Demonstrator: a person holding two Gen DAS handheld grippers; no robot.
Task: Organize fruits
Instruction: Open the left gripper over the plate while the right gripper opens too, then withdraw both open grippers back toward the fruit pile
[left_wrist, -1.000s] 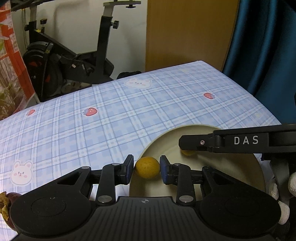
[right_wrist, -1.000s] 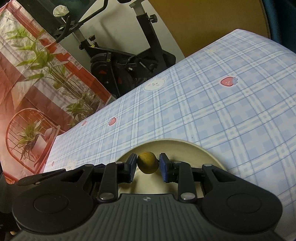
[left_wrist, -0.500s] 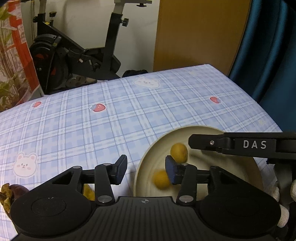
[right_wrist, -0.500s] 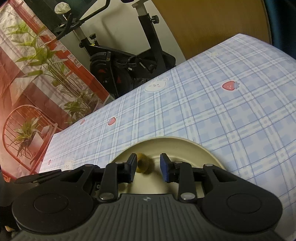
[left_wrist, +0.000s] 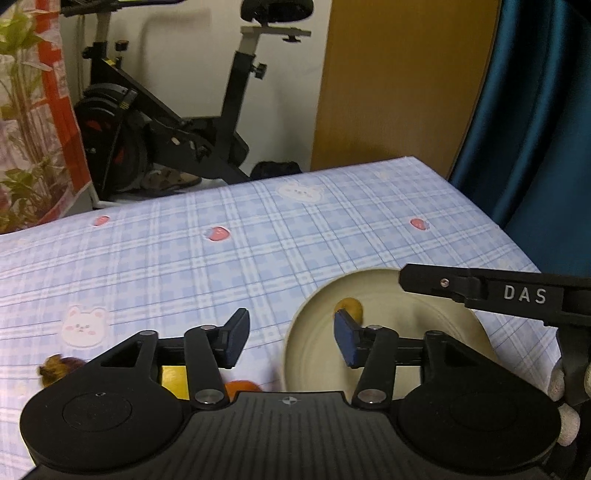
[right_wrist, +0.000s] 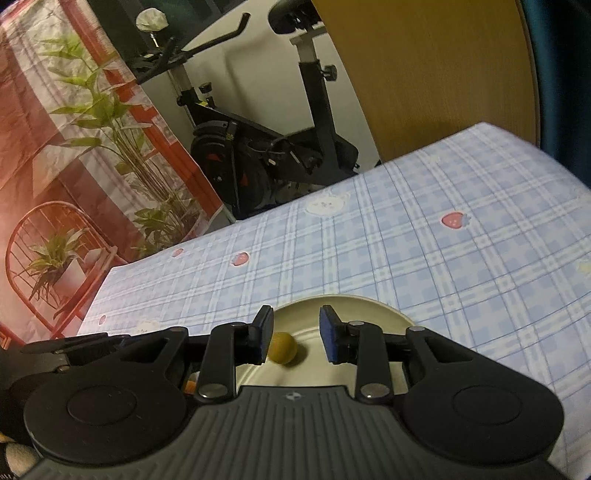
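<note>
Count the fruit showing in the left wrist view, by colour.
Yellow: 2, plate fruit and half-hidden cloth fruit
Orange: 1, orange fruit
Purple: 1, mangosteen
Total: 4

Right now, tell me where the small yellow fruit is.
The small yellow fruit lies loose in the cream plate, seen in both wrist views. In the right wrist view it sits just beside the left finger of the open right hand-held gripper.
</note>
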